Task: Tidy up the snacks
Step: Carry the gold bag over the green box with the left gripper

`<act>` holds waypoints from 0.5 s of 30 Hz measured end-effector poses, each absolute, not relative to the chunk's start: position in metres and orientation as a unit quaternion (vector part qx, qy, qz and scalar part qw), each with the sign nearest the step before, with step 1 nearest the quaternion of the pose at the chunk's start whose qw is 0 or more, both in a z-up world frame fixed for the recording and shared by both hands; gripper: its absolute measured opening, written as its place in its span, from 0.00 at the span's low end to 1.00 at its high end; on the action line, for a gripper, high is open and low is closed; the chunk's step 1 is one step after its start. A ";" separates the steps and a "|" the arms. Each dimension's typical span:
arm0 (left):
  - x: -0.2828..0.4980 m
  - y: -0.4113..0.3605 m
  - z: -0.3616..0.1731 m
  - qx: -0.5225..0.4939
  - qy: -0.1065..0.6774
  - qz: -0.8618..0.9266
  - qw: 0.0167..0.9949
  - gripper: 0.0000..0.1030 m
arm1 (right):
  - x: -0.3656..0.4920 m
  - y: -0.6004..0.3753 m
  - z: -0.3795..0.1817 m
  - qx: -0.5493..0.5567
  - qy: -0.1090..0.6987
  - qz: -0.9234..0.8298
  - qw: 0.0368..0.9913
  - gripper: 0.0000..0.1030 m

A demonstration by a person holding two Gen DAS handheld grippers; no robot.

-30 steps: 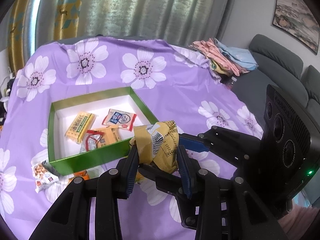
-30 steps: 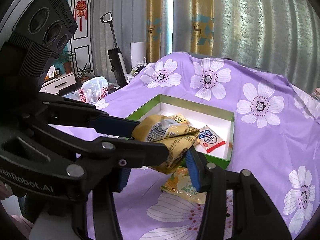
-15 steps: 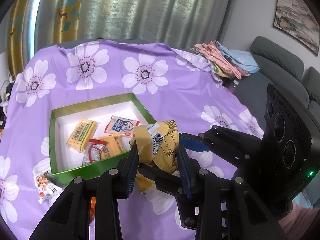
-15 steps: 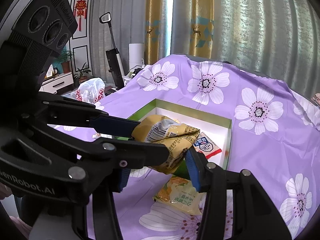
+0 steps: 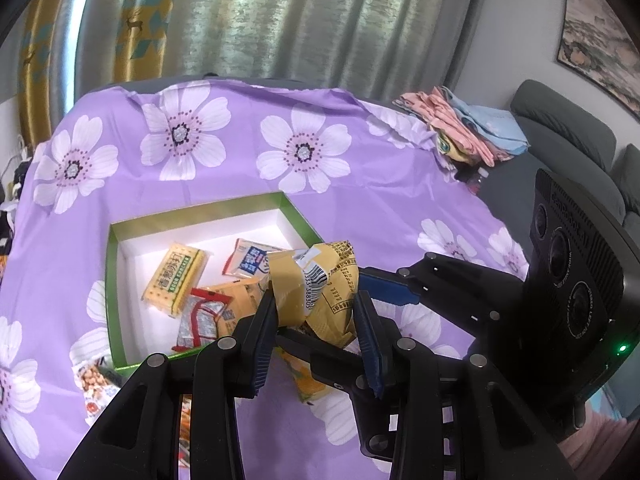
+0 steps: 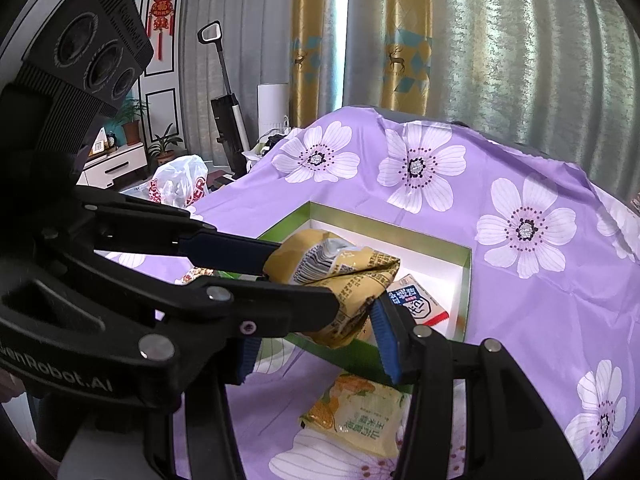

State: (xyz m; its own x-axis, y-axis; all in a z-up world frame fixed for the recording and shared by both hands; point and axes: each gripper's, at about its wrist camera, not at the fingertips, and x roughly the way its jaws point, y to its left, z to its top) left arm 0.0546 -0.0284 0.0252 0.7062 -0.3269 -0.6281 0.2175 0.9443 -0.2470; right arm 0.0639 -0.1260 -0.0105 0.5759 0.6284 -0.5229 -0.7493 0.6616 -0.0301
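Both tools share one load. The left hand-held gripper (image 5: 316, 320) pinches the crumpled yellow snack bag (image 5: 320, 280), and the right hand-held gripper (image 6: 320, 312) clamps the same bag from the other side, probably to steady the floppy packet for a drop. It hangs above the near rim of the green box (image 5: 114, 280), which in the left wrist view lies at nine o'clock of the bag and holds a cracker pack (image 5: 174, 280) and sachets. Loose packets lie outside the box on the purple flowered cloth (image 5: 360, 168) covering the counter. Curtains hang at twelve o'clock, with a grey sofa (image 5: 568, 128) at two.
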 end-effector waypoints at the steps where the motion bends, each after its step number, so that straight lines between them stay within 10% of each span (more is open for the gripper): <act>1: 0.056 -0.027 0.025 -0.079 0.353 -0.148 0.920 0.37 | 0.065 -0.125 -0.011 -0.125 0.242 0.393 0.878 0.48; 15: 0.074 -0.013 0.016 -0.090 0.358 -0.139 0.919 0.37 | 0.085 -0.110 -0.019 -0.131 0.248 0.397 0.874 0.48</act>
State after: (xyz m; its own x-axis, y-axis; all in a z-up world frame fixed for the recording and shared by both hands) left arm 0.0741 -0.0128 0.0163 0.7049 -0.3196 -0.6332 0.1911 0.9453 -0.2644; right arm 0.0848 -0.1100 -0.0186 0.5621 0.6291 -0.5369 -0.7588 0.6505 -0.0322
